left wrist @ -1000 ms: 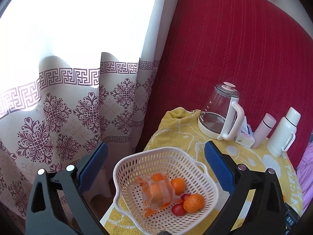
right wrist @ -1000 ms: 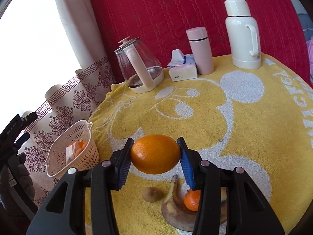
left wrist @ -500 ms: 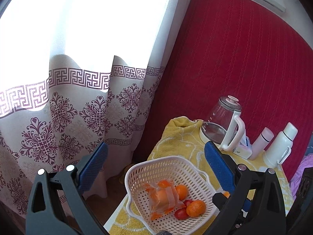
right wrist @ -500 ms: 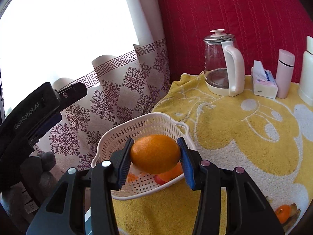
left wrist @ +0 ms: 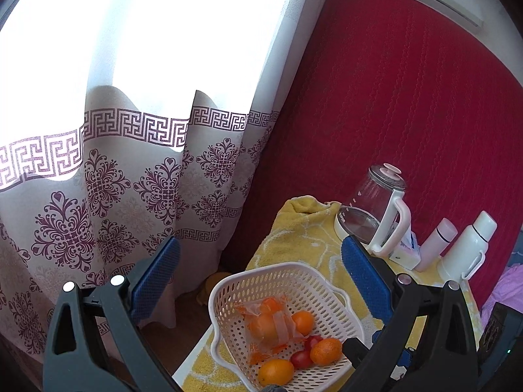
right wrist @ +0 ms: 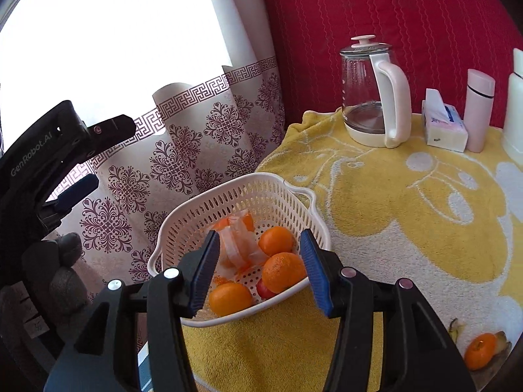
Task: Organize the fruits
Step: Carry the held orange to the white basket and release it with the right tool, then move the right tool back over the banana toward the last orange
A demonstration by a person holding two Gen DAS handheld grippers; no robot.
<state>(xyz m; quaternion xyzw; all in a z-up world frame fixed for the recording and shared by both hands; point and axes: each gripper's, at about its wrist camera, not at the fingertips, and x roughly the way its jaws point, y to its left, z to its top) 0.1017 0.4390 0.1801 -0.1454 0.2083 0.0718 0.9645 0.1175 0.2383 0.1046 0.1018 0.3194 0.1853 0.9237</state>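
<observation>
A white perforated basket (right wrist: 287,192) stands on the yellow towel at the table's left edge. In it lie a plastic-wrapped orange (right wrist: 235,245), three loose oranges, one at the near rim (right wrist: 230,298), and small red fruits (right wrist: 264,290). My right gripper (right wrist: 258,241) hangs open just above the basket's near side, with nothing between its blue pads. The left gripper (left wrist: 260,245) is wide open and empty, held above and to the left of the basket (left wrist: 261,269); its black body (right wrist: 49,163) shows at the left of the right wrist view. Another orange (right wrist: 480,349) rests on a banana peel at the table's near right.
At the back of the towel (right wrist: 392,215) stand a glass kettle (right wrist: 369,98), a tissue pack (right wrist: 444,127), a pink flask (right wrist: 479,107) and a white thermos (left wrist: 467,251). A patterned curtain (left wrist: 114,196) hangs left of the table, a red wall behind.
The right gripper carried the orange over the basket, then opened and let it go; the orange now lies at the basket's near rim. The left gripper drew back a little, still open.
</observation>
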